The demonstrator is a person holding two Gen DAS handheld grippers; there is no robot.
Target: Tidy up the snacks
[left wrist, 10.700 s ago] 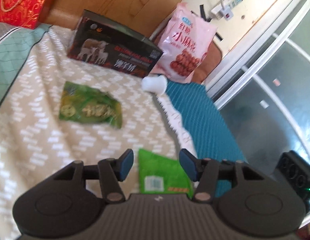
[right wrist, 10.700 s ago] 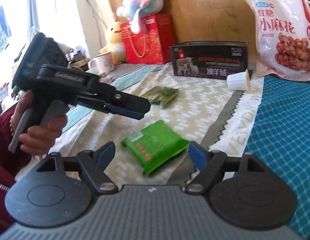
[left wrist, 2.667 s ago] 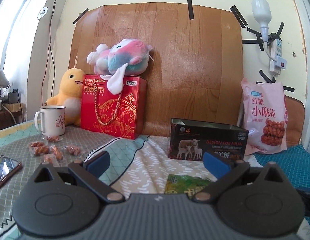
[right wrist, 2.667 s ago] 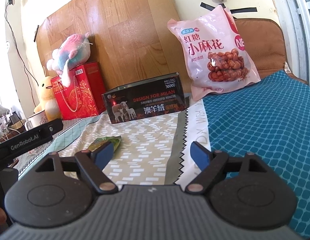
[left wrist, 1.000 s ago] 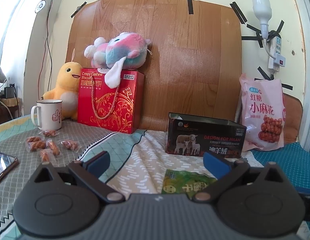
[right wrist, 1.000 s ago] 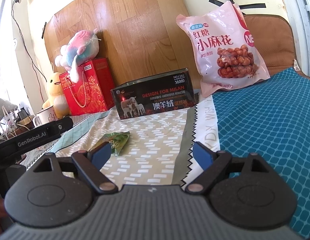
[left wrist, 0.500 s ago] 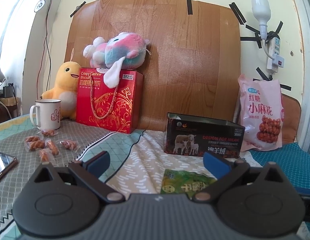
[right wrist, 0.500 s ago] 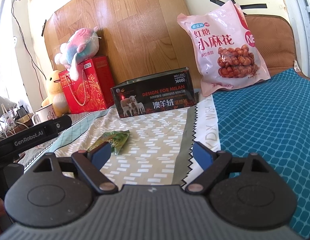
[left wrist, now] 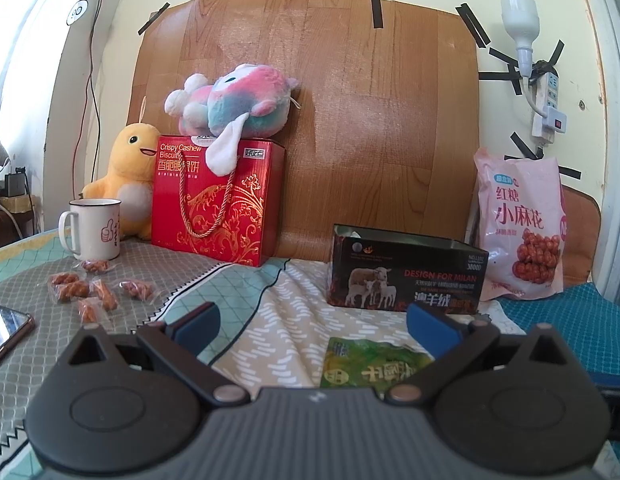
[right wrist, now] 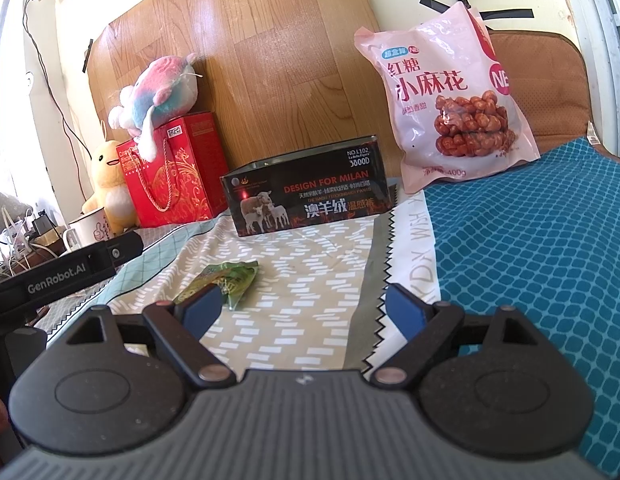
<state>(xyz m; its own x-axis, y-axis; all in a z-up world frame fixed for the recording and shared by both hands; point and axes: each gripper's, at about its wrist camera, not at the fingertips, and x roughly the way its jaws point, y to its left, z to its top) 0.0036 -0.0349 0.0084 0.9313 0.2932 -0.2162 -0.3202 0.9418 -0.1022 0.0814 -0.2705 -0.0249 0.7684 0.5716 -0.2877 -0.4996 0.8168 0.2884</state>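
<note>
Left gripper [left wrist: 311, 326], right gripper [right wrist: 304, 308]: black bodies, blue fingertips [right wrist: 202, 306], brass screws, "GenRobot.AI" marking.

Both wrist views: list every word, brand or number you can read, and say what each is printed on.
"Crispy Cashew Biscuit": red gift box.
"DESIGN FOR MILAN", "NO.L102", "3800D", "澳羊绒": black tin box.
"红糖", "小麻花", "400g": pink snack bag.
"GenRobot.AI": left gripper, seen side-on in the right wrist view.
Green snack packet: print too blurred to read.
White mug: thumbs-up sign; its writing is too small.

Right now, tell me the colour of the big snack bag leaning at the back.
Pink, with red lettering and a picture of brown twists: the bag shows best in the right wrist view.
</note>
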